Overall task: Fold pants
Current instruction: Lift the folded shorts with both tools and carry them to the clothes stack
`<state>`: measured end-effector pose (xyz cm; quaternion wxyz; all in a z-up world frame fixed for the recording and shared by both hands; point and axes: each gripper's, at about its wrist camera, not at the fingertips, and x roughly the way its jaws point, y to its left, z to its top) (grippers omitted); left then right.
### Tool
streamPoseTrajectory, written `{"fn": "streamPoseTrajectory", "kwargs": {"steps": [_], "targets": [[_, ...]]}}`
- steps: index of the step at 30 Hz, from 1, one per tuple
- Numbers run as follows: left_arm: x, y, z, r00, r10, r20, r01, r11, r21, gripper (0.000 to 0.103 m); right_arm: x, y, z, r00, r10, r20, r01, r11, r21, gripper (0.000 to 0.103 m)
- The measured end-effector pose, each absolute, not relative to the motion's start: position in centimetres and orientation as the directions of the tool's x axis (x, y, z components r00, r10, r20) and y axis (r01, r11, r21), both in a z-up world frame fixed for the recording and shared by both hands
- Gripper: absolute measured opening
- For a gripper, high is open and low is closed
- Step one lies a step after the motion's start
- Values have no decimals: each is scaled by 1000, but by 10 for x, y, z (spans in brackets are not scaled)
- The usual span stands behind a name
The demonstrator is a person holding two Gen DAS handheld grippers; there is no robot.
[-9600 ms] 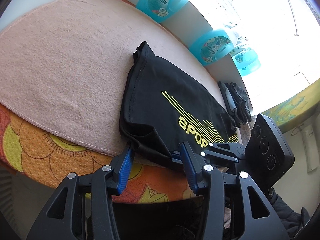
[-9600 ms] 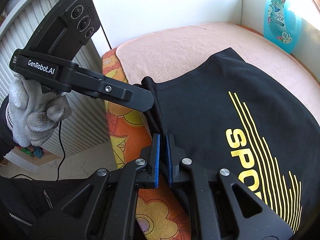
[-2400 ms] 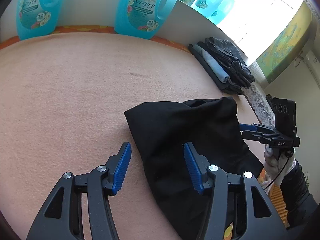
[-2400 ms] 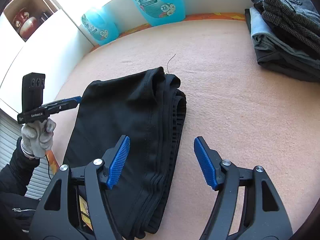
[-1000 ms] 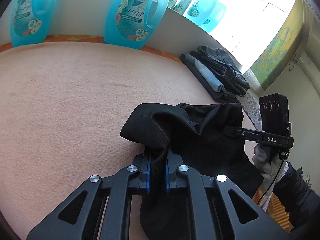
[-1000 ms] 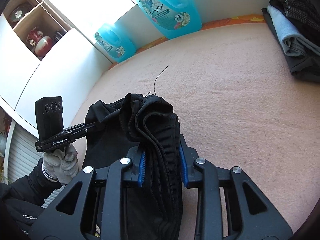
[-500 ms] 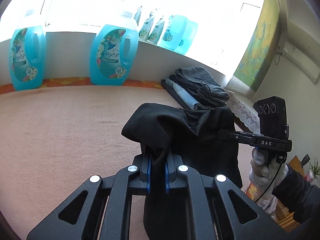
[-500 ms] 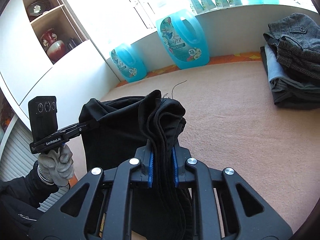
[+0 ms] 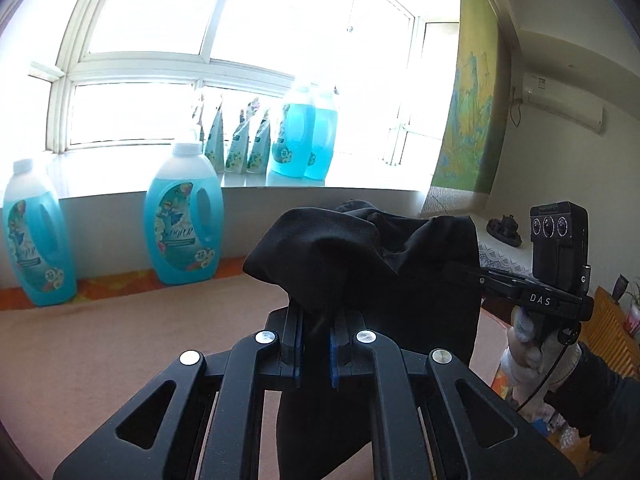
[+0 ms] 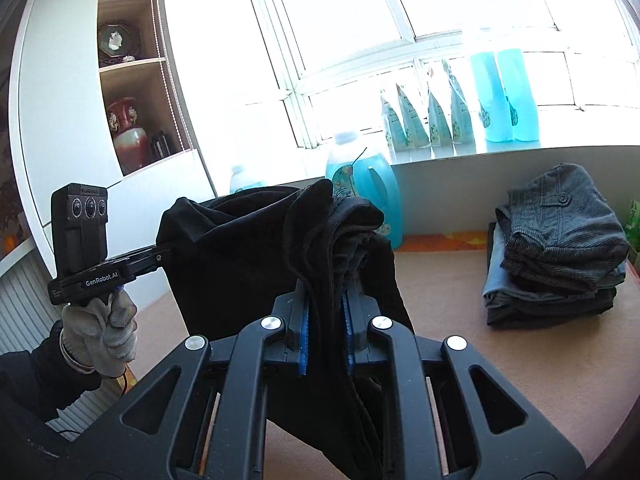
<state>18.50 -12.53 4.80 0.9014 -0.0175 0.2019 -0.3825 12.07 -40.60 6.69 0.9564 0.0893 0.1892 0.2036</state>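
The black pants (image 9: 360,264), folded into a thick bundle, hang in the air between both grippers, above the pink blanket (image 9: 100,340). My left gripper (image 9: 314,320) is shut on one bunched corner of the cloth. In the right wrist view my right gripper (image 10: 326,312) is shut on the layered folded edge of the pants (image 10: 248,264). Each gripper shows in the other's view, held by a gloved hand: the right gripper (image 9: 460,270) at the right, the left gripper (image 10: 166,254) at the left. The bottom of the hanging cloth is hidden behind the gripper bodies.
Two blue detergent bottles (image 9: 182,232) (image 9: 36,240) stand at the wall under the window sill, which bears more bottles and pouches (image 9: 240,148). A stack of folded clothes (image 10: 560,248) lies on the blanket at the right. A shelf with a vase (image 10: 128,136) is at the left.
Both grippers have risen with the pants, lifting the bundle off the blanket. Both views have tilted up towards the window. The right jaws have squeezed tighter on the folded edge.
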Motion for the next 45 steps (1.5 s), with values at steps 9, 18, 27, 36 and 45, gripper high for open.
{"fn": "streamPoseTrajectory", "kwargs": {"steps": [9, 18, 27, 36, 45], "targets": [[201, -189, 80, 576, -765, -288, 760, 631, -156, 8, 106, -458, 115, 921, 283, -266, -240, 953, 183, 14], [238, -270, 100, 512, -822, -250, 819, 555, -146, 8, 122, -525, 153, 963, 128, -235, -98, 986, 135, 14], [282, -339, 98, 477, -843, -248, 839, 521, -157, 8, 180, -587, 164, 966, 54, -252, -27, 994, 108, 13], [336, -385, 71, 462, -835, -300, 836, 523, -167, 8, 256, -634, 135, 945, 49, -322, -10, 992, 124, 13], [419, -417, 27, 449, -813, -371, 798, 552, -242, 8, 338, -673, 81, 898, 57, -437, 12, 988, 154, 13]]}}
